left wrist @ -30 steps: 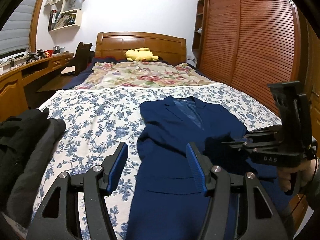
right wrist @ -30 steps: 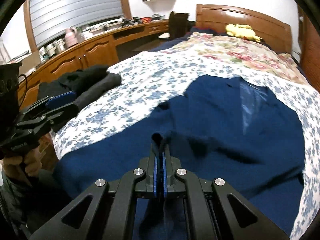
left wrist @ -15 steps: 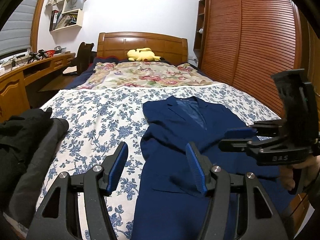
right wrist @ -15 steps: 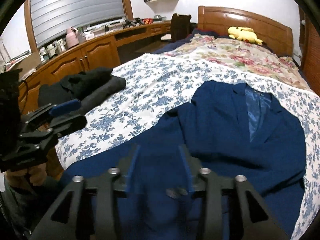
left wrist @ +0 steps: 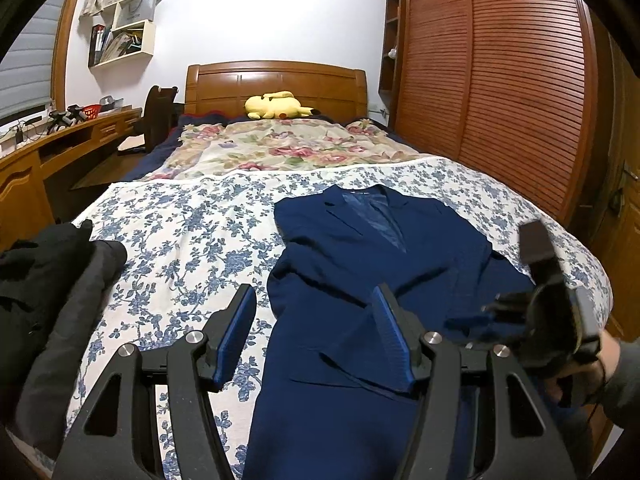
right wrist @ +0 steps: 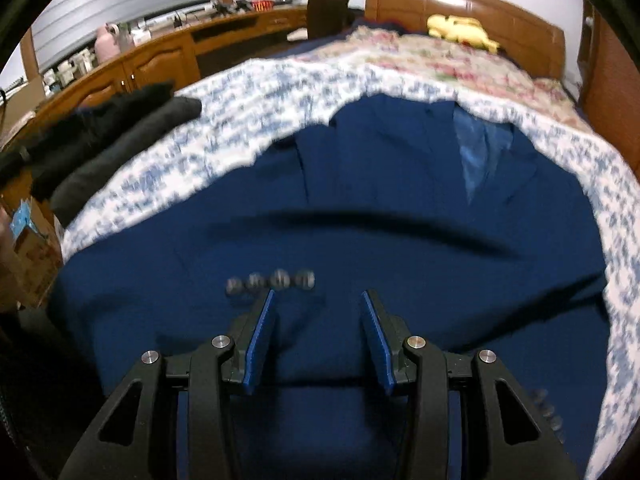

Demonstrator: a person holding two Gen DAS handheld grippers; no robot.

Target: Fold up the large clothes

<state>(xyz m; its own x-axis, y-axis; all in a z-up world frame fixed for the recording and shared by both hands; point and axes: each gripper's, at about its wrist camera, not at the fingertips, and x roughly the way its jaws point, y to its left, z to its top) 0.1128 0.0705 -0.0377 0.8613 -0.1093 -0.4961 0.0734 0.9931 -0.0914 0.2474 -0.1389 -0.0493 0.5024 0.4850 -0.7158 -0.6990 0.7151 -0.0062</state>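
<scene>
From the left wrist view, I see the navy jacket (left wrist: 360, 280) lying flat, front up, on the flowered bed sheet (left wrist: 180, 248). One sleeve seems folded across the body, so I judge the folding has only begun; most folds are left. My left gripper (left wrist: 316, 340) hovers above the near edge of the jacket, its fingers apart and empty.

From the right wrist view, which is blurred, my right gripper (right wrist: 318, 340) hangs low over the jacket (right wrist: 400, 240) near the sleeve buttons (right wrist: 272, 280), fingers apart, holding nothing.
</scene>
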